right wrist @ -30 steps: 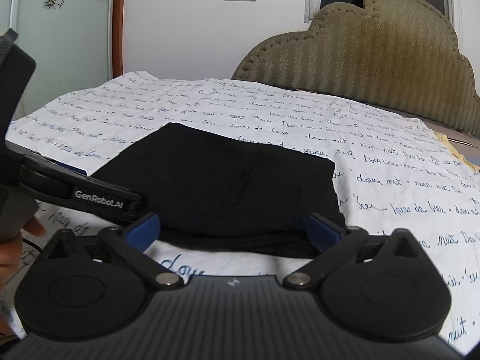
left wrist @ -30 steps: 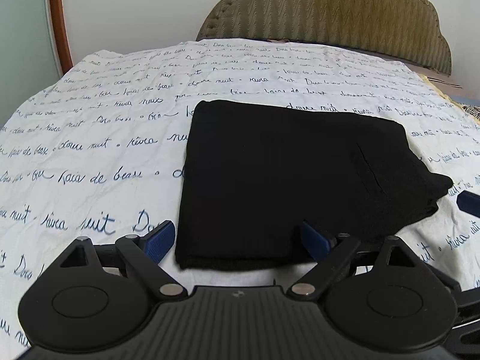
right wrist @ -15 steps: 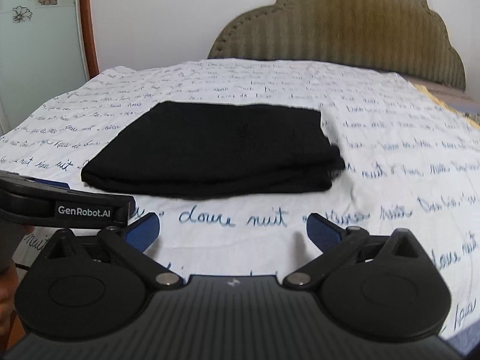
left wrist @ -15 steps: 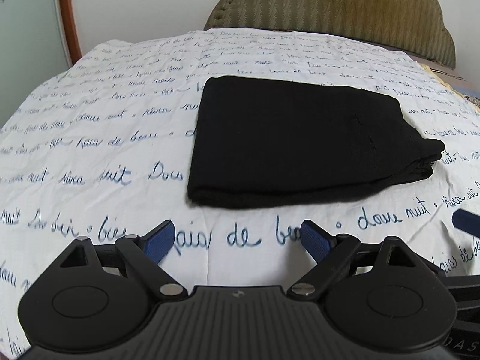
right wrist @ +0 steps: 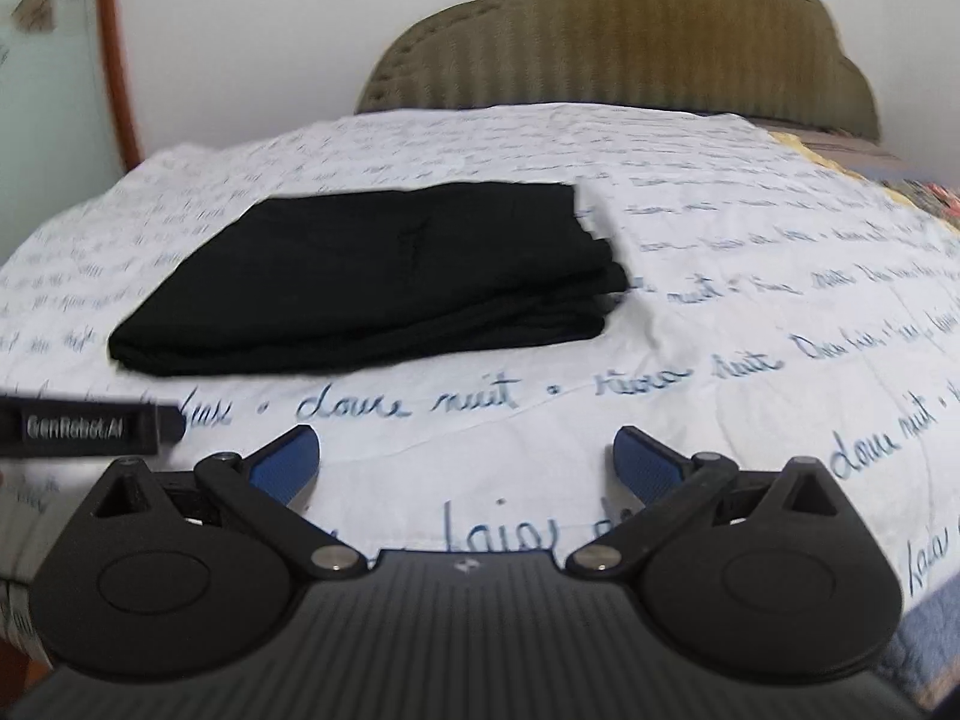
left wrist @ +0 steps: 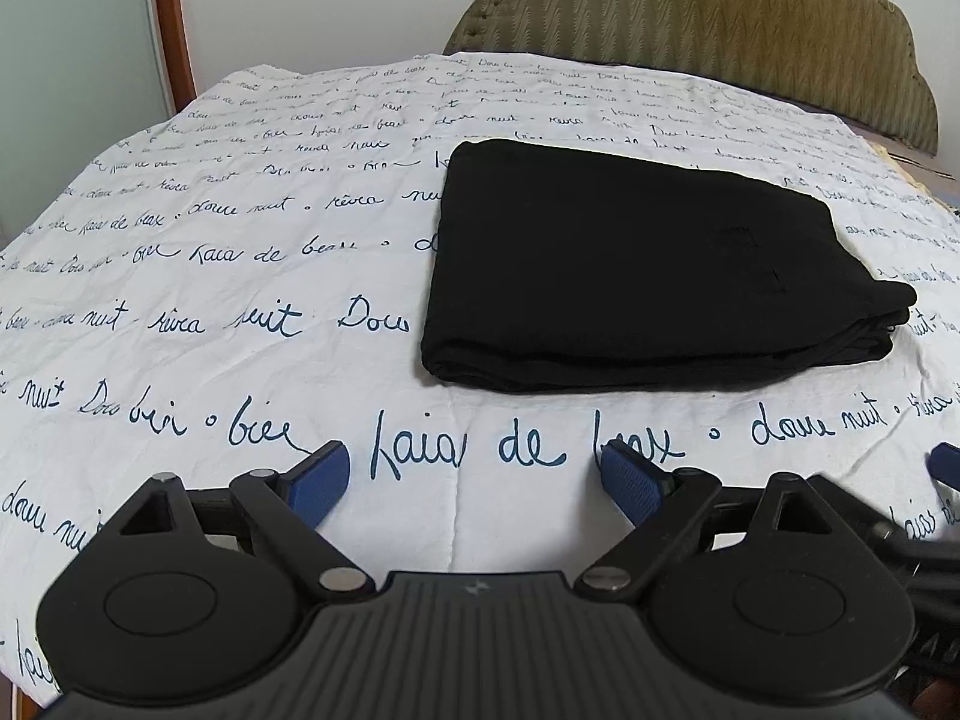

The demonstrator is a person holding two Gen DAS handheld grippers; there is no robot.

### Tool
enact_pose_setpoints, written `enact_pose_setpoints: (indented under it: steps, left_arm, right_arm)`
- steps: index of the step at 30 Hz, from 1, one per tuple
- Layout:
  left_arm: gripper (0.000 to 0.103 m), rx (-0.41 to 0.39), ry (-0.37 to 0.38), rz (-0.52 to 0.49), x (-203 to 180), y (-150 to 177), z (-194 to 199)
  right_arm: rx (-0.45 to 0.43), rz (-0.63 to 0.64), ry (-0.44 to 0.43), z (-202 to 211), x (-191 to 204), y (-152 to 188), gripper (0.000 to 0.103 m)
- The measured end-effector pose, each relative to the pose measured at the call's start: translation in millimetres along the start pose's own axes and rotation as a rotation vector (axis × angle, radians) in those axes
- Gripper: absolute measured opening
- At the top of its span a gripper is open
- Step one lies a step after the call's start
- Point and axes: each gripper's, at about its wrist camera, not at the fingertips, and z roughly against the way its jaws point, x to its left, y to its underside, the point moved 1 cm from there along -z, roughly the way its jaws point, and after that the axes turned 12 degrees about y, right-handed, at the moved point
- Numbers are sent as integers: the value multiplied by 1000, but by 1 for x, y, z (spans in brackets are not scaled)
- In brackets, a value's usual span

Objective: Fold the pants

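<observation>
Pants lie folded into a flat black rectangle on the bed's sheet, a white cloth covered in blue handwriting. Taking the pants as the landmark: the stacked layers show along their near edge and at their right end, where the folds bunch into a rounded corner, and their left edge is a clean fold. Beyond the pants rises the headboard (olive, padded, with a scalloped top), and beyond their far left corner stands a wooden frame against the wall. The left tool hovers on the near side of the pants, well apart from them, with a band of bare sheet between; its blue pads are spread wide and hold nothing. In the right wrist view the pants sit to the left of centre, and the right tool likewise hangs on their near side, apart from the cloth, its jaws wide and empty over the sheet. That view is blurred, so the writing close to the pants is hard to read. Near the left front corner of the pants in this view, the left tool's side pokes in with a white label on it. The headboard again stands behind the pants.
</observation>
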Motion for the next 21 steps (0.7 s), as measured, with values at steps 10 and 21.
enact_pose_setpoints:
  steps: [10, 21]
  left_arm:
    - [95, -8, -9, -5, 2, 1, -2]
    - [97, -8, -33, -28, 0, 1, -3]
  right_arm:
    - [12, 96, 1, -3, 14, 1, 103]
    - [28, 102, 5, -6, 14, 2, 103]
